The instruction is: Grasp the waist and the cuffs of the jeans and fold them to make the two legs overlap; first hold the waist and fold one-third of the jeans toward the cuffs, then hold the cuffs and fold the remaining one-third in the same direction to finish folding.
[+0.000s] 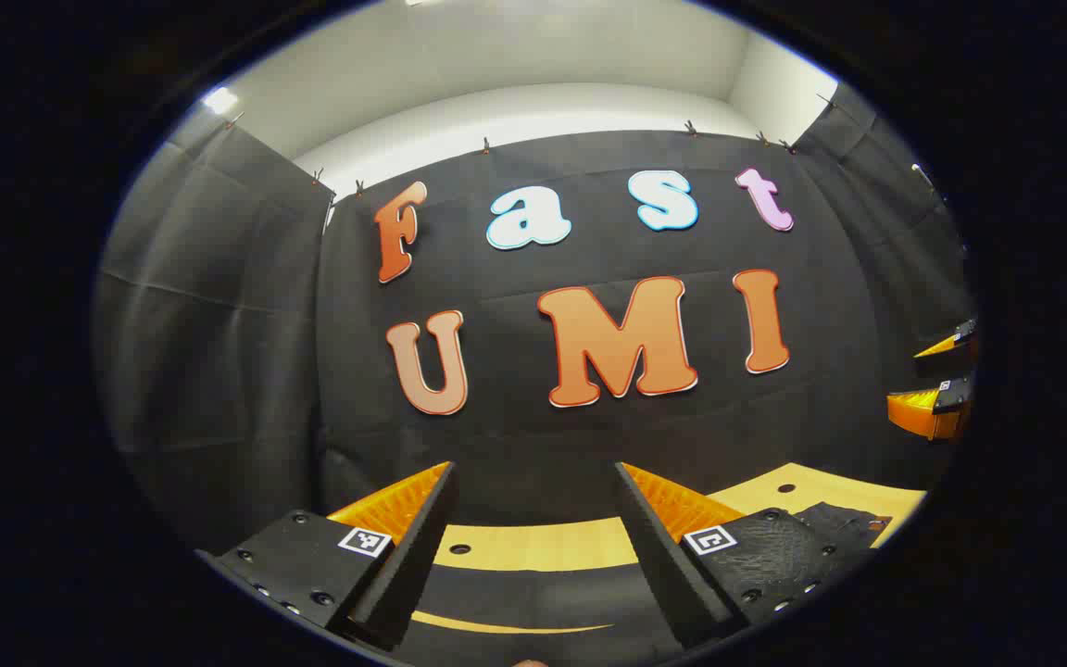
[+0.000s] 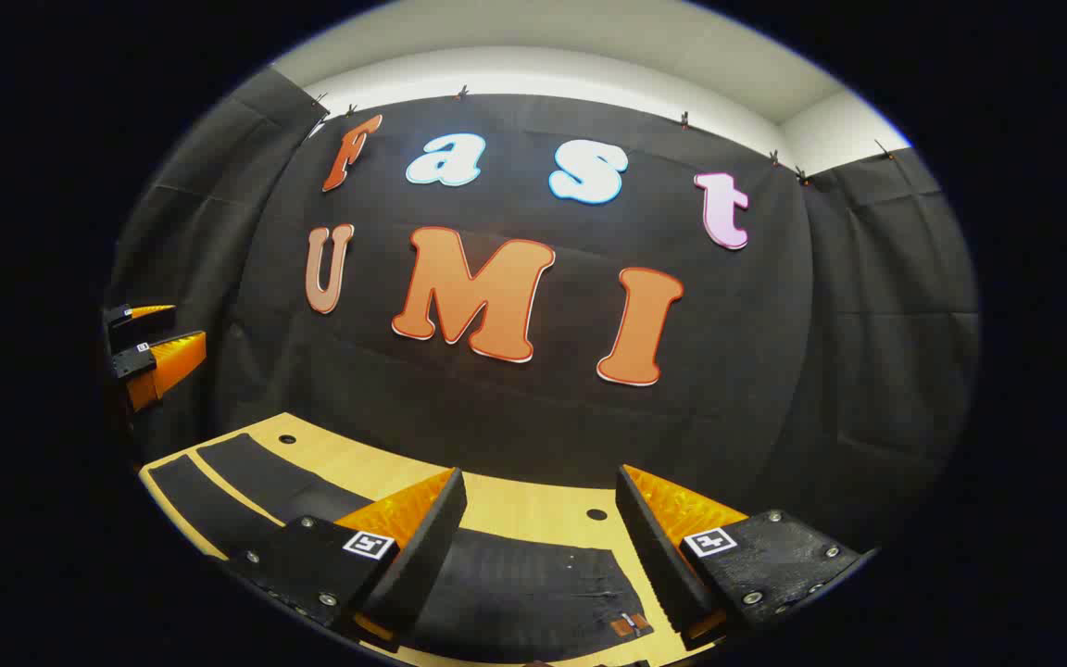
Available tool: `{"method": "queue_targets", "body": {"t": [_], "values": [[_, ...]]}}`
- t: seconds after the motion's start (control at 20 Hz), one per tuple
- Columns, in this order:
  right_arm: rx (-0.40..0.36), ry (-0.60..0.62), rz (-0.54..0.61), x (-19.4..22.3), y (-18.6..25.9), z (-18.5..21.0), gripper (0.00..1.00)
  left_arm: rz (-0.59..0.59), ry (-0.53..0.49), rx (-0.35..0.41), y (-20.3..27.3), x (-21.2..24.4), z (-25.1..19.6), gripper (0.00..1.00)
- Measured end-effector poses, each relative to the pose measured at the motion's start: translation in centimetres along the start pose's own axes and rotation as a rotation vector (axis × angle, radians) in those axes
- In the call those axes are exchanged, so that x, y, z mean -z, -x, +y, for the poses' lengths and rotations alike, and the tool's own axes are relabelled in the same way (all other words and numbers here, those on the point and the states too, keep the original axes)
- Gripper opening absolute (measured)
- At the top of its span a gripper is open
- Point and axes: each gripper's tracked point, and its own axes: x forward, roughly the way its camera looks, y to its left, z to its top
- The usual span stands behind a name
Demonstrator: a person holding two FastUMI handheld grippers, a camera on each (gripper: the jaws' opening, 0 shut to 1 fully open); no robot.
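Now both grippers hover above the jeans, nothing grasped yet.
The left gripper (image 1: 538, 519) and right gripper (image 2: 541, 523) stand wide and empty; the jeans (image 2: 515, 584) lie flat on the bench (image 2: 506, 505). Next, they should probably lower to waist and cuffs.

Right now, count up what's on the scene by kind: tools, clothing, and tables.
Tools: 2 (left tool, right tool)
Jeans: 1 (dark pair lying flat)
Table: 1 (wooden top)
Total: 4
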Motion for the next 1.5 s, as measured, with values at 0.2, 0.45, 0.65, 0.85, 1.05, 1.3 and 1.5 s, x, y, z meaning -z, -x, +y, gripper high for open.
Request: {"method": "queue_targets", "body": {"t": [0.2,0.45,0.65,0.85,1.05,1.3,1.5], "values": [[-0.047,-0.044,0.018,1.0,-1.9,0.7,0.98,0.005,-0.007,-0.056,-1.3,0.0,-0.3,1.00],[-0.075,-0.055,0.014,2.1,-3.5,0.4,0.98,0.024,-0.019,-0.126,-2.1,0.9,-0.4,1.00],[-0.015,-0.060,0.019,2.1,-3.9,-0.8,0.99,0.026,-0.012,-0.132,-3.6,1.1,1.0,1.00],[0.056,-0.063,0.054,2.6,-4.0,-0.9,0.98,0.072,0.007,-0.090,-5.3,2.5,2.0,1.00],[0.061,-0.105,0.158,4.9,-4.0,-0.4,0.98,0.217,0.049,-0.101,-5.9,7.2,5.0,1.00],[0.133,-0.212,0.348,9.6,-3.6,-2.7,0.98,0.477,0.152,-0.170,-4.4,14.5,9.6,0.99],[0.224,-0.363,0.574,16.7,-2.1,-5.5,0.99,0.705,0.252,-0.267,-1.9,21.3,13.3,1.00]]}}
